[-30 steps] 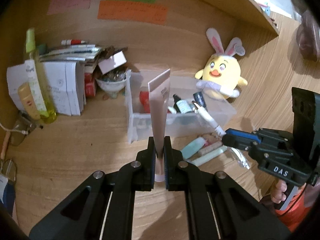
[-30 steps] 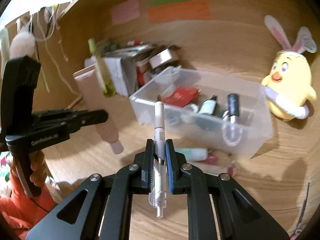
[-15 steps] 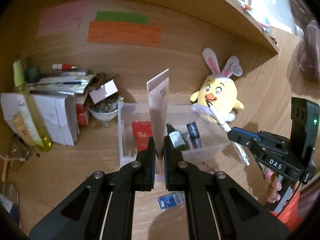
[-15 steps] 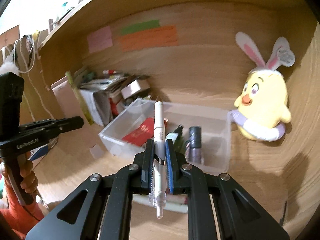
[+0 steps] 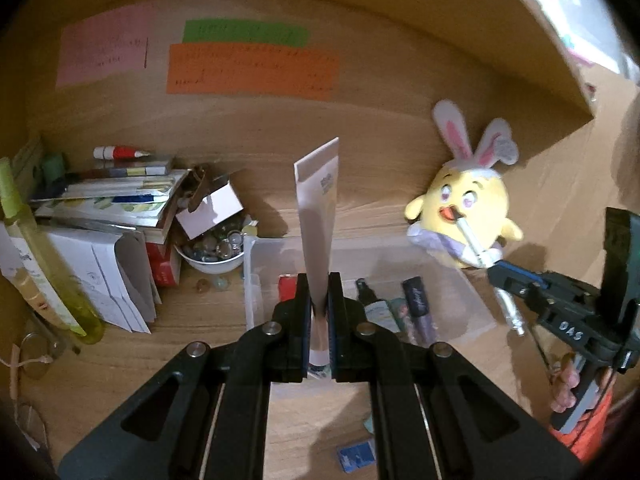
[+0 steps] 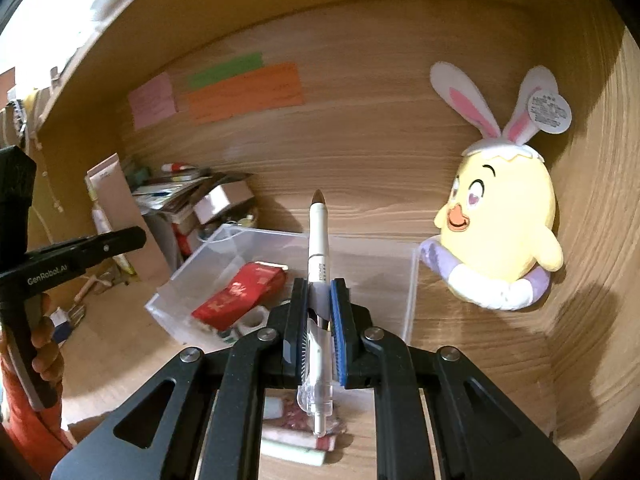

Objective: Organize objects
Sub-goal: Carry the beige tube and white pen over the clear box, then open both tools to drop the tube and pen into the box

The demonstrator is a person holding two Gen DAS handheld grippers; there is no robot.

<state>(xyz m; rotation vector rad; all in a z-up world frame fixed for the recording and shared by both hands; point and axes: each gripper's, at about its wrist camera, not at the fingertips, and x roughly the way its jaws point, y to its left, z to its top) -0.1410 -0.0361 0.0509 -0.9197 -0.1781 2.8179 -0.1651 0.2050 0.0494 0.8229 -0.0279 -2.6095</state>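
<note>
A pale pink squeeze tube (image 5: pixel 316 216), flat crimped end up, is clamped upright in the left gripper (image 5: pixel 319 320) above the clear plastic bin (image 6: pixel 412 280). A white pen (image 6: pixel 318 272) is clamped in the right gripper (image 6: pixel 320 340), tip forward over the bin.

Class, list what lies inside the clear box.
Inside the clear box: a red packet, a small dark-capped bottle and a dark tube. The tongs cover the box's near part, so anything there is hidden.

Wood-grain desk (image 5: pixel 120 360), wood back wall (image 6: pixel 360 120) (dim, warm light).
</note>
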